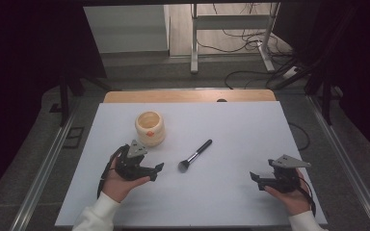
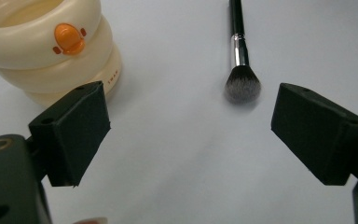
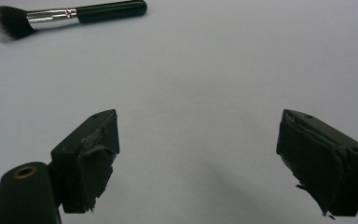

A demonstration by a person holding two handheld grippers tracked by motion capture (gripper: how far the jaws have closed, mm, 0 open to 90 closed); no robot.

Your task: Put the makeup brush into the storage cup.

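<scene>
My left gripper [image 1: 157, 171] rests low over the bench [image 1: 241, 125], jaws spread wide with nothing between them. In the left gripper view the makeup brush [image 2: 239, 51] lies just ahead between the jaws' lines, bristles toward me, handle pointing away. The cream ribbed cup [image 2: 46, 46] with an orange duck mark stands upright just beside my left jaw, apart from the brush. My right gripper [image 1: 257, 179] sits well apart at the bench's right side, jaws also spread and empty; nothing lies between it and the brush. The bench top is plain white over a wooden edge [image 1: 188, 96]. Beyond it are grey floor, cables [image 1: 243, 43] and dark curtains [image 1: 24, 72].
</scene>
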